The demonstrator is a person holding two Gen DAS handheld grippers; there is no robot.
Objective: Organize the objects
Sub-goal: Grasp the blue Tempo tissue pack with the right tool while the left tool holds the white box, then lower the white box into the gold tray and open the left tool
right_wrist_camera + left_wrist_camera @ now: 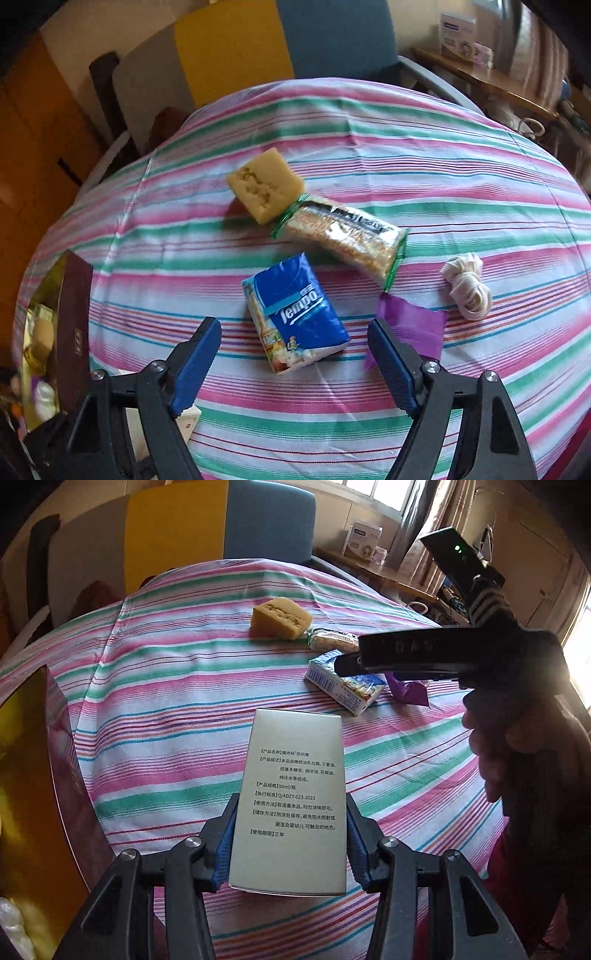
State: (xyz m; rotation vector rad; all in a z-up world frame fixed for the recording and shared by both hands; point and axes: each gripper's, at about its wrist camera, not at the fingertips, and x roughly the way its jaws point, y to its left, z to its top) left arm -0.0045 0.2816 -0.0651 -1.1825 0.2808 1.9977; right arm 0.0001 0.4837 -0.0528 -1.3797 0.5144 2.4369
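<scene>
My left gripper is shut on a silver carton printed with black text, its blue pads pressing both long sides above the striped tablecloth. My right gripper is open above a blue Tempo tissue pack, which lies between the fingers without touching the pads. A yellow sponge, a clear-wrapped snack bar, a purple wrapper and a white cord bundle lie on the cloth beyond it. In the left wrist view a hand holds the right gripper over the tissue pack.
An open dark box with gold lining sits at the table's left edge, with several items in it. A small white carton lies under my right gripper's left finger. A blue chair stands behind the table, a wooden desk to the right.
</scene>
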